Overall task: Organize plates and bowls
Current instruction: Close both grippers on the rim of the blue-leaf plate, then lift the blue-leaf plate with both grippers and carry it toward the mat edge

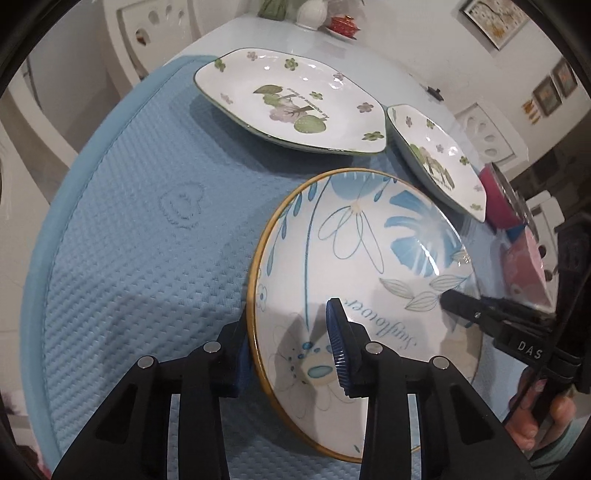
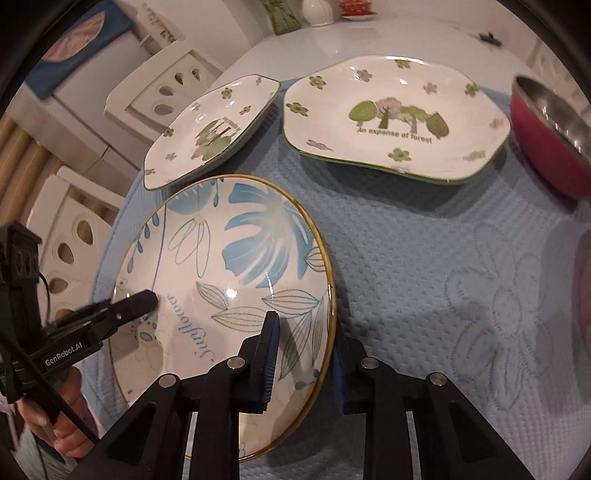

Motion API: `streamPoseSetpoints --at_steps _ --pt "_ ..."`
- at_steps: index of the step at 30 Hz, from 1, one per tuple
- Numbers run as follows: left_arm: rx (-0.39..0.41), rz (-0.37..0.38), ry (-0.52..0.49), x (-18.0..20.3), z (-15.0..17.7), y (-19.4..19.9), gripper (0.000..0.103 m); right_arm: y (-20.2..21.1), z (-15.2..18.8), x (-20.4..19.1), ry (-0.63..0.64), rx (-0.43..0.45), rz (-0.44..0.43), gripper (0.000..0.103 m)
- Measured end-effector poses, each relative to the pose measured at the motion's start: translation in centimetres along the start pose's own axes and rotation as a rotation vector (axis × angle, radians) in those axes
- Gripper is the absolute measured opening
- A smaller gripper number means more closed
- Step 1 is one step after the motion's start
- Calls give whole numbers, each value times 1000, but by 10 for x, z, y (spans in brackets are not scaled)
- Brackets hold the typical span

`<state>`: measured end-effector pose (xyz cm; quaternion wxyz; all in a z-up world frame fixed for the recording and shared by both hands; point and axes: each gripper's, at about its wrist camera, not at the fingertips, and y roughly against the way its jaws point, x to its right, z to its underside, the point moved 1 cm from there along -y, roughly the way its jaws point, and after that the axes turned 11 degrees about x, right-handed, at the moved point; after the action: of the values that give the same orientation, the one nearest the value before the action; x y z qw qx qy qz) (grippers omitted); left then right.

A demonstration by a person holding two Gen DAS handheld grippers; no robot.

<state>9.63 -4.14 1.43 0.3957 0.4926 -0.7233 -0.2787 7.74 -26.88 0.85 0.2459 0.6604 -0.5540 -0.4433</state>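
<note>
A round plate with blue leaves and a gold rim [image 1: 362, 266] [image 2: 221, 273] is held between both grippers over the blue mat. My left gripper [image 1: 291, 350] straddles its left rim, one finger above and one below, shut on it. My right gripper [image 2: 303, 354] straddles its right rim the same way, shut on it. Two white plates with green flowers lie behind: a large one [image 1: 291, 99] [image 2: 395, 118] and a smaller one [image 1: 439, 158] [image 2: 214, 125].
A quilted blue mat [image 1: 147, 229] [image 2: 461, 277] covers the table. A pink steel bowl [image 2: 550, 133] [image 1: 498, 195] stands at the right. A white vase [image 1: 312, 13] and a red cup [image 1: 345, 24] stand at the table's far end. White chairs [image 2: 77, 240] surround the table.
</note>
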Motion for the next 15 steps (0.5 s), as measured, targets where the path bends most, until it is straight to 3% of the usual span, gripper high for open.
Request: streamPoseSetpoints --at_steps 6,15 --pt "35 -19 -23 4 6 14 33 12 2 -16 79 36 50 25" --pt "96 -21 -48 3 14 53 32 39 3 -40 156 72 52 25"
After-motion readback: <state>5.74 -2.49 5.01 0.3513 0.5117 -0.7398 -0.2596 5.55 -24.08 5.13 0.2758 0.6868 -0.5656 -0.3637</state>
